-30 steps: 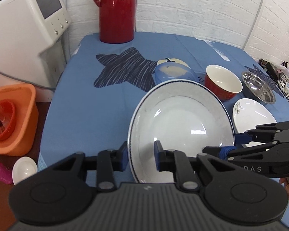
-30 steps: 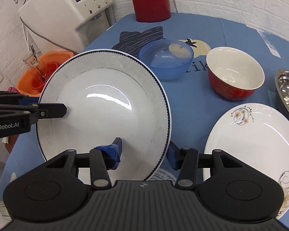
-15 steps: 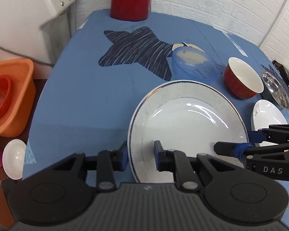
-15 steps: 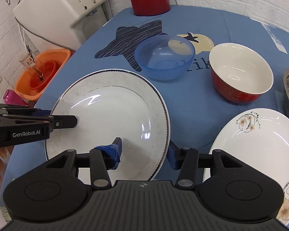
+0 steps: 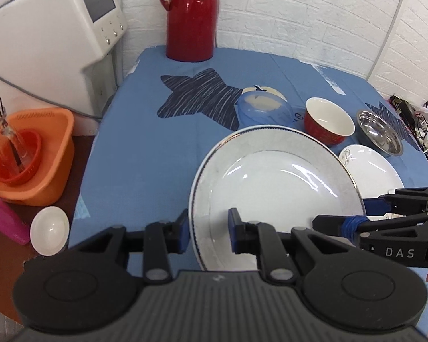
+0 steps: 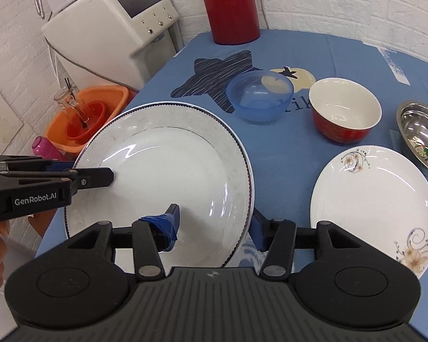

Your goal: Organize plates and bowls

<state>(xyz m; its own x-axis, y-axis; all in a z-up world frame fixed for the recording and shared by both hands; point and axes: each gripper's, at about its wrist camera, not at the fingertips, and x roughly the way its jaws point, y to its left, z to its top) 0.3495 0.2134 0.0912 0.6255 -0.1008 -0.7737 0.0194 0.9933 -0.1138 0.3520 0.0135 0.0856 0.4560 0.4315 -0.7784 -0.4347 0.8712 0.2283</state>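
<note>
A large white plate with a dark dotted rim hangs tilted over the near-left part of the blue table. My left gripper is shut on its left rim, one finger on top and one beneath. My right gripper is shut on the opposite rim of the plate. Each gripper shows in the other's view: the right gripper and the left gripper. A floral white plate, a red bowl, a blue translucent bowl and a steel bowl rest on the cloth.
A tall red thermos stands at the table's far edge. Left of the table are a white machine, an orange basin holding a glass, a small white bowl and a pink object. A hand shows at the left gripper's handle.
Both grippers have kept hold of the big plate. It dipped toward the table half a second ago and is now lifted and tilted up again; both views look more level.
</note>
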